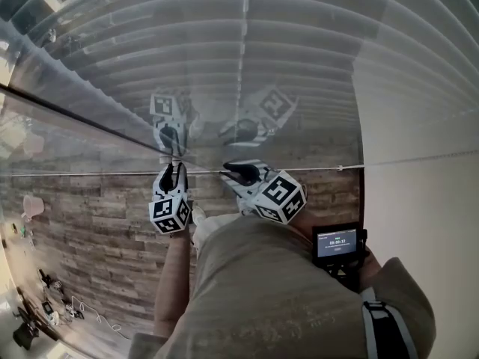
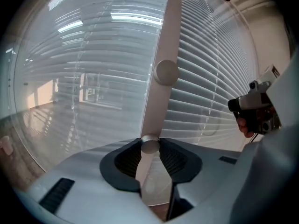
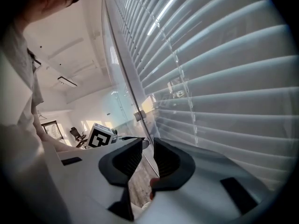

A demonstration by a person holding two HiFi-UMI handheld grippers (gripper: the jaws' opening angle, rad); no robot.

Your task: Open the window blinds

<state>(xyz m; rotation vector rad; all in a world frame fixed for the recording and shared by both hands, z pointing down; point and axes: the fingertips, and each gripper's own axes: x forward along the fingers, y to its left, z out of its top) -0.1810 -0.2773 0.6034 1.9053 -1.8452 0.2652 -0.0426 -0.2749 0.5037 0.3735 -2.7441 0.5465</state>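
Closed white slat blinds [image 1: 247, 58] cover the window ahead of me. A pale tilt wand [image 2: 169, 36] hangs in front of them and runs down between my left gripper's jaws. My left gripper [image 2: 150, 149] is shut on the wand, with both dark pads against its round collar [image 2: 149, 145]. In the head view my left gripper [image 1: 174, 169] and right gripper [image 1: 233, 172] point at the blinds side by side. In the right gripper view a thin clear rod [image 3: 122, 64] comes down to my right gripper [image 3: 146, 146]. Its jaws stand close together; a grip cannot be made out.
A glass pane [image 1: 67, 103] reflects both grippers and the slats. A plain wall [image 1: 419, 126] borders the blinds on the right. Wood-plank floor [image 1: 90, 238] lies below, with small items [image 1: 45, 305] at the lower left. A black device with a lit screen [image 1: 337, 244] sits by my right arm.
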